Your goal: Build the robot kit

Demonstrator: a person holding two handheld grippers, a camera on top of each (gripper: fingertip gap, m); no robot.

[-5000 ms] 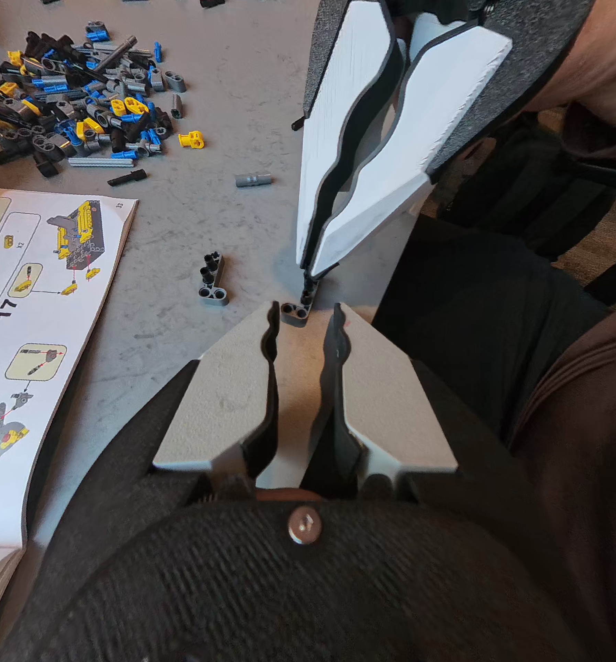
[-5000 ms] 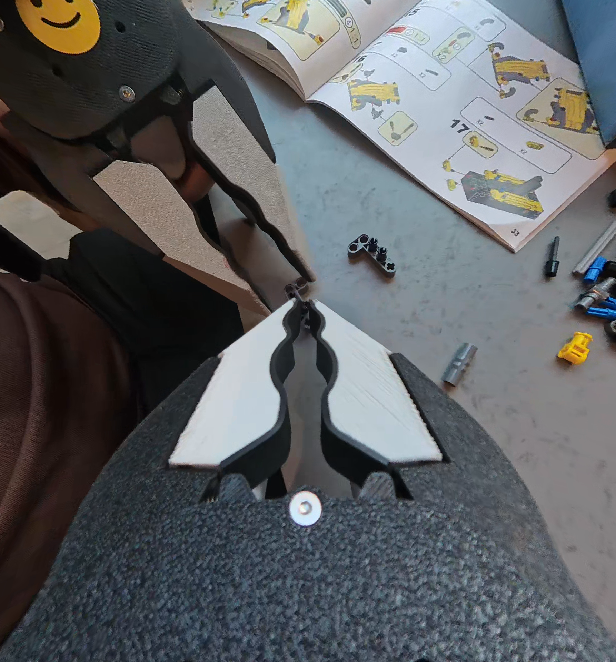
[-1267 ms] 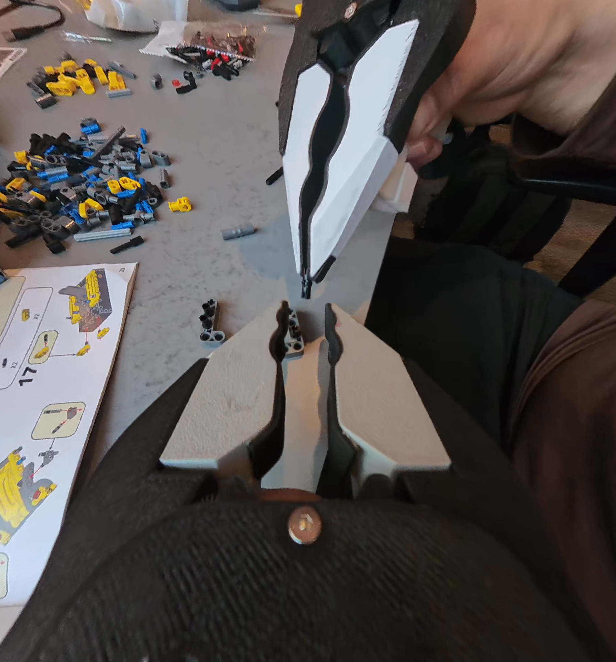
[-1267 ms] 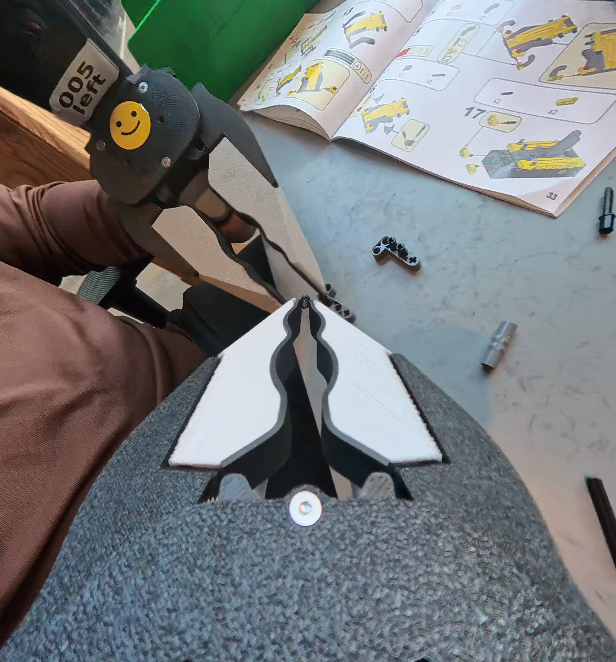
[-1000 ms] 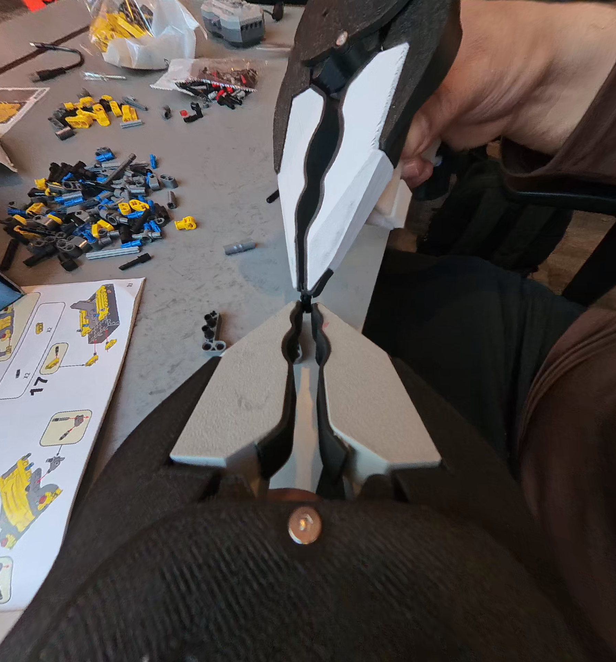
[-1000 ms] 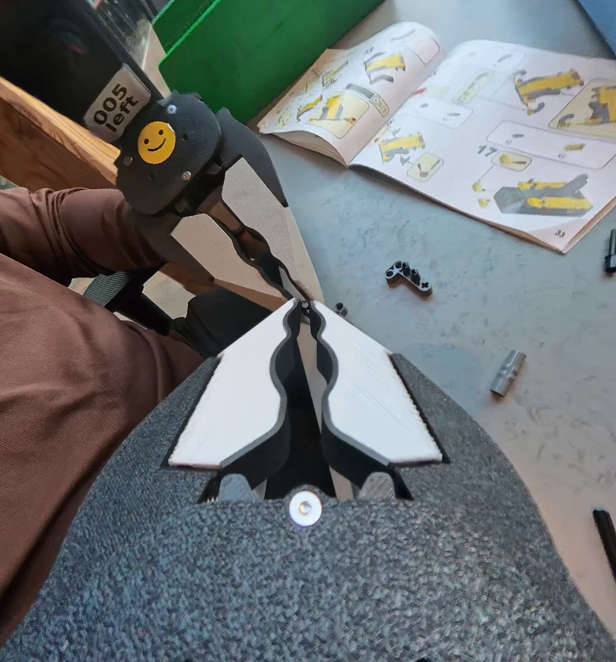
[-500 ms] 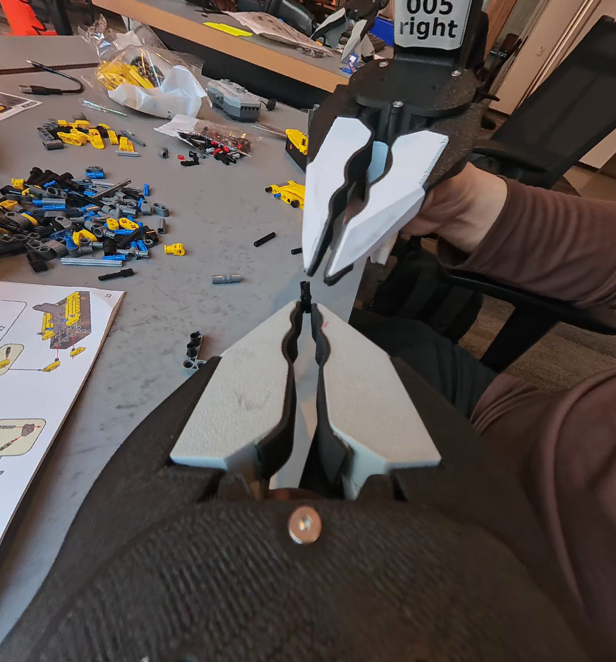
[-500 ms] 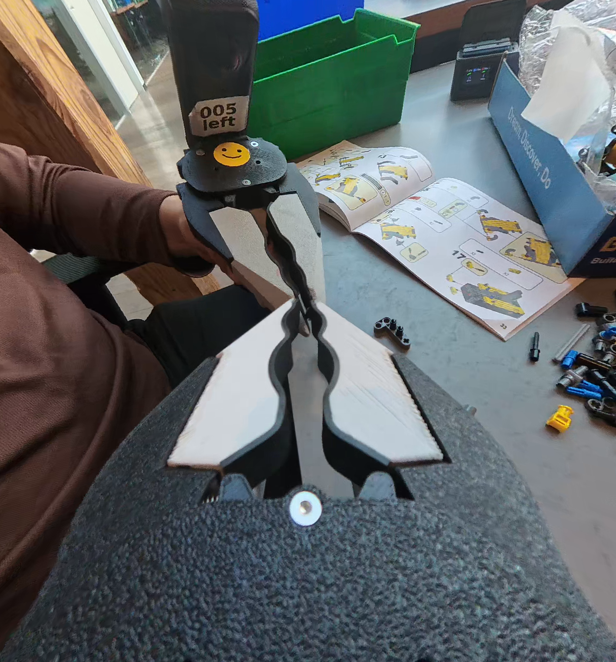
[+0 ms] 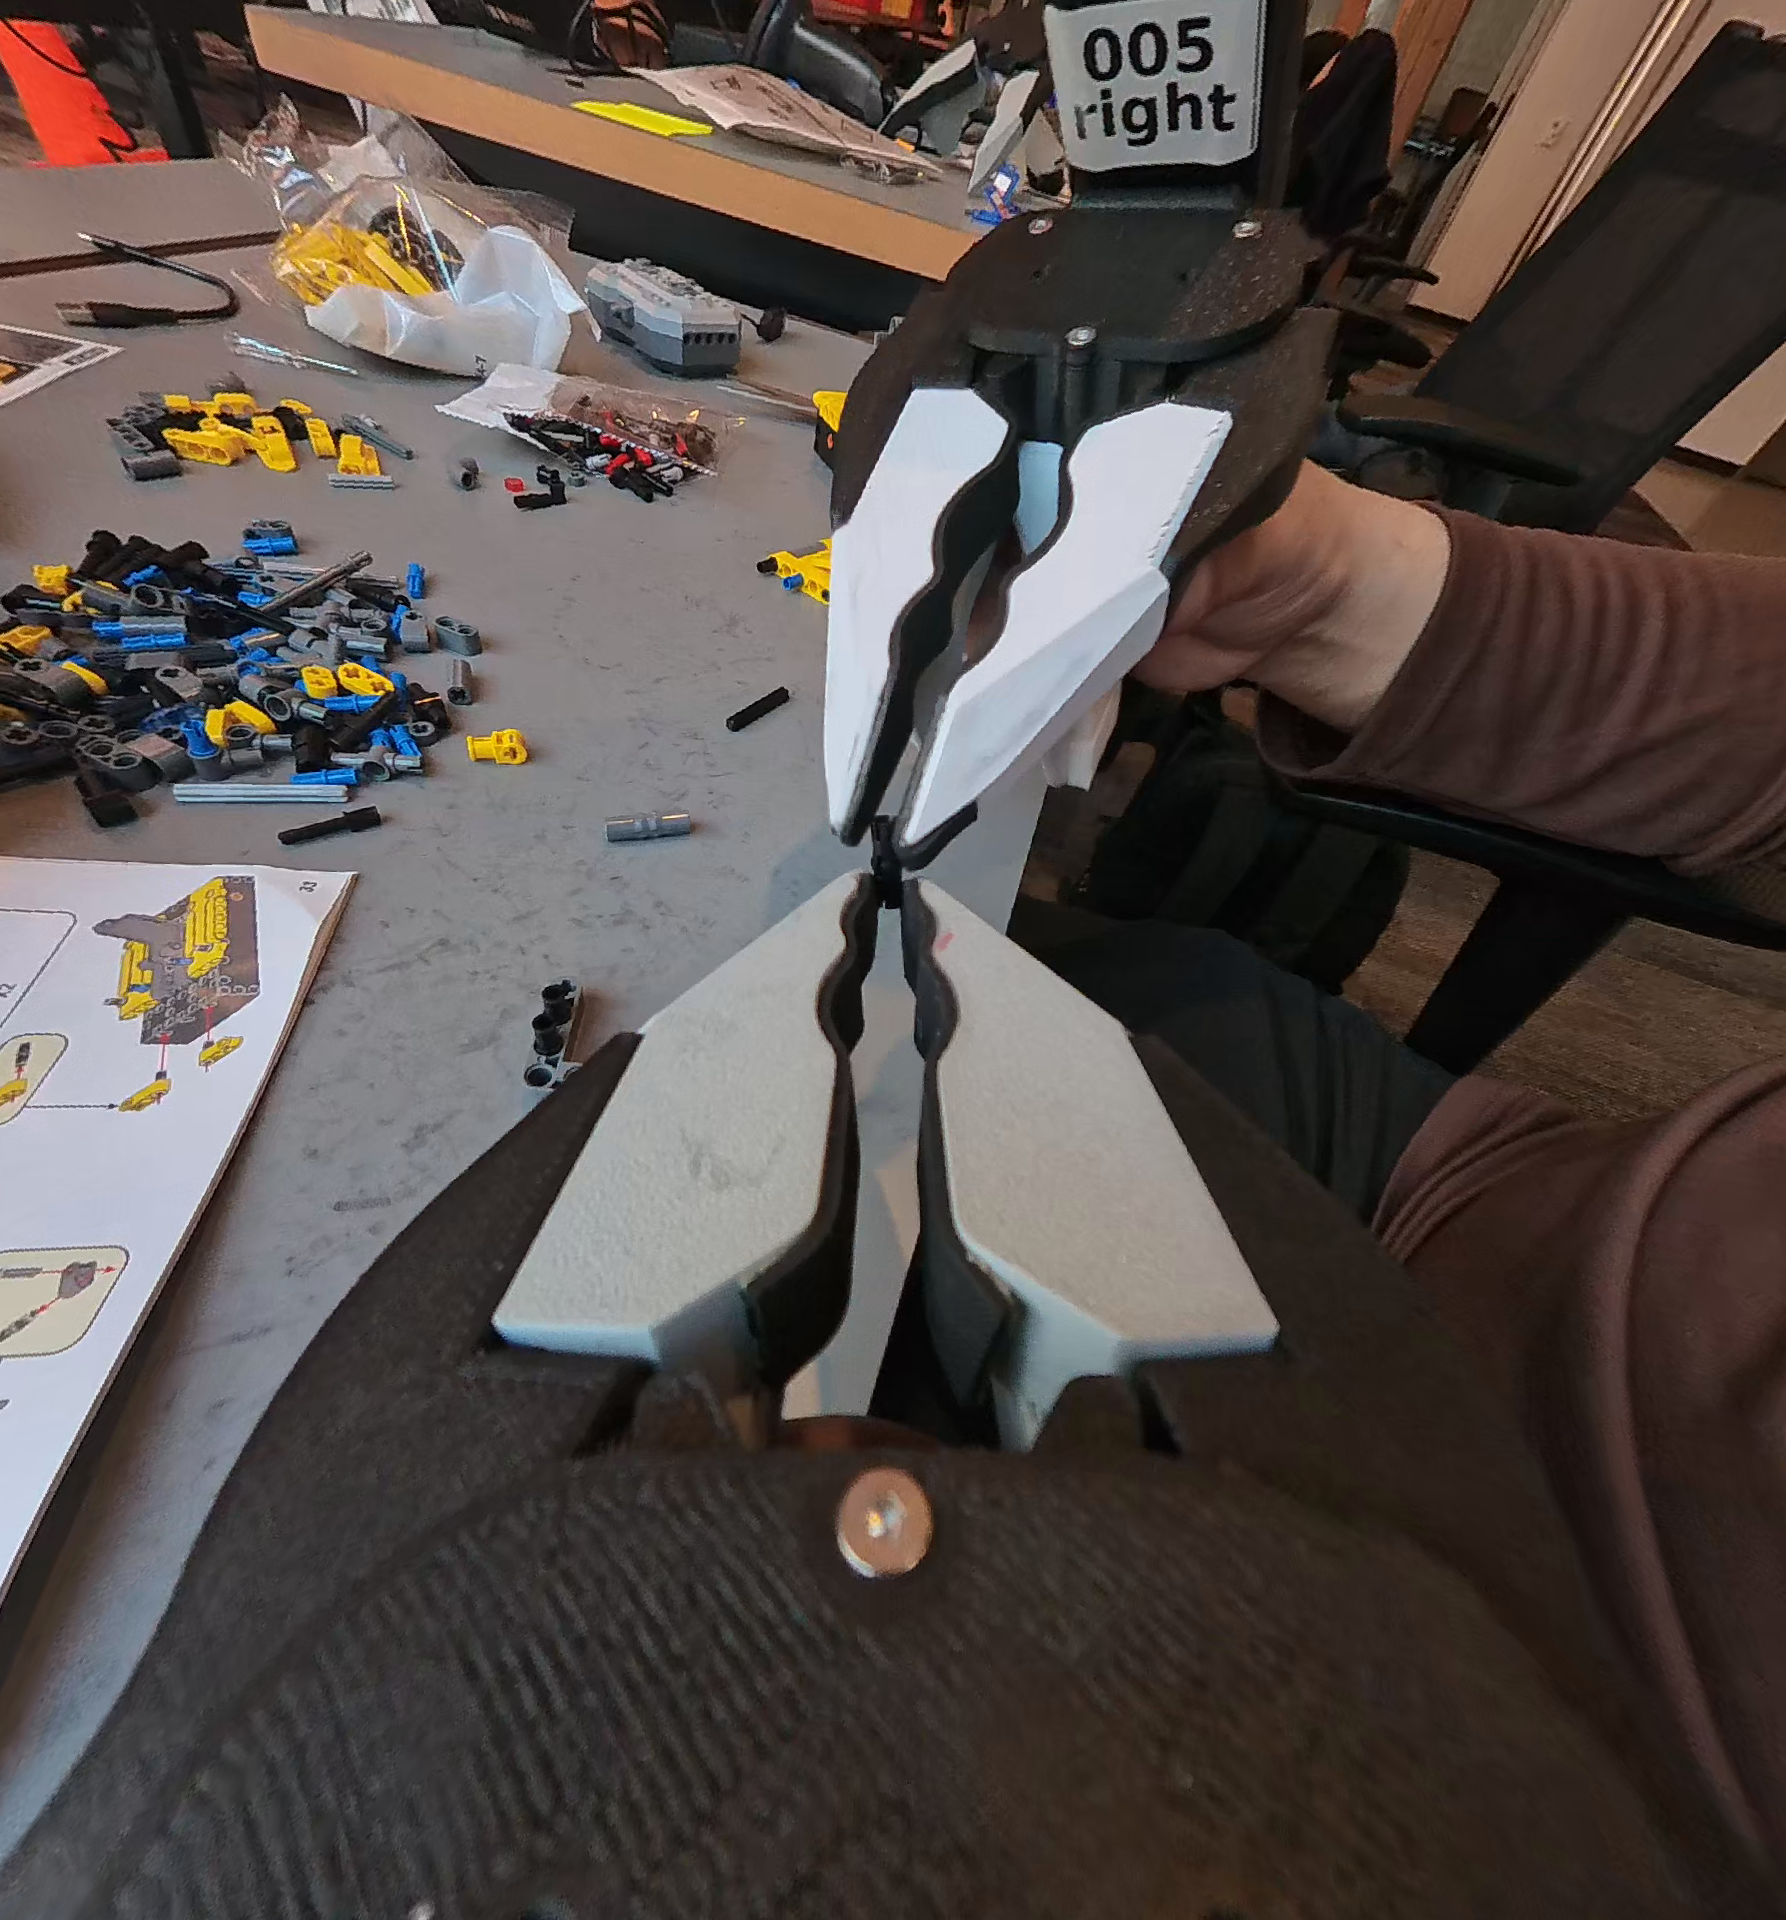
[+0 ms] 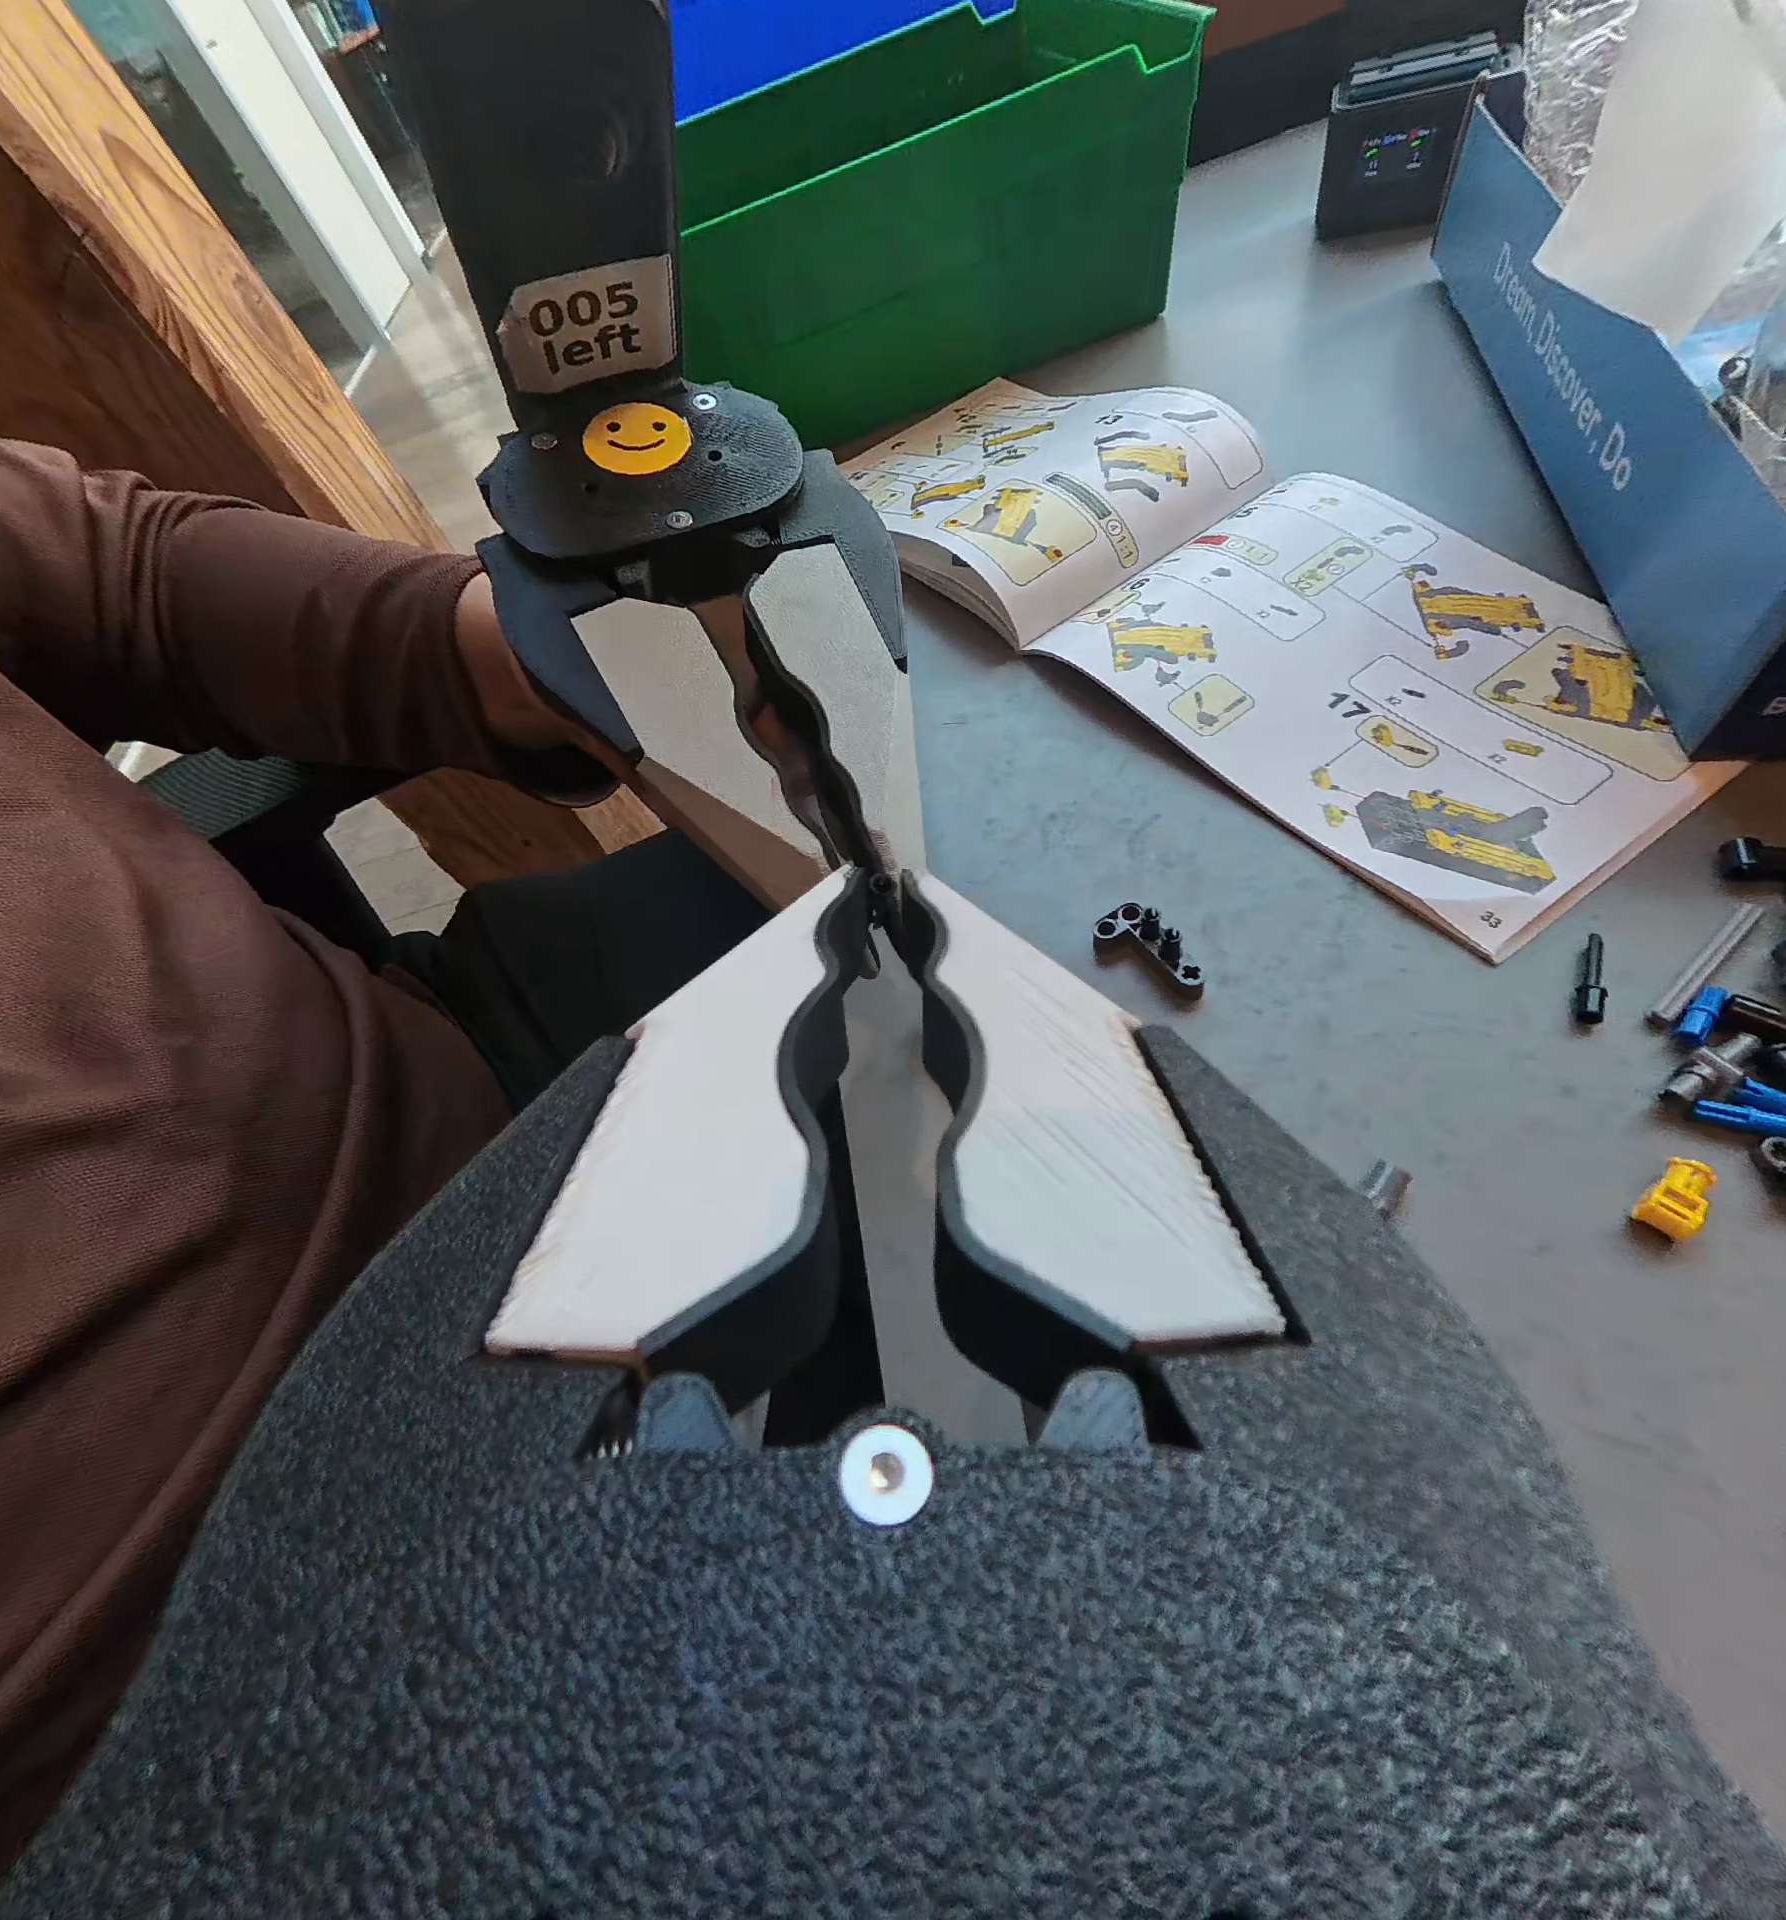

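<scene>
At frame centre, the grey-fingered left gripper [image 9: 884, 902] pinches a small black plastic pin [image 9: 883, 860] upright, long axis toward the white-fingered right gripper [image 9: 887, 831], whose nearly closed tips meet its upper end.

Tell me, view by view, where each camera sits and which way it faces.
Left wrist view: sits on the left tongs, looking along them over the grey table to the brick pile; a brown sleeve shows.
Right wrist view: sits on the right tongs, facing the instruction booklet and green bin.
Shared: both tongs meet tip to tip on a small black piece, beside a black angled brick.
</scene>
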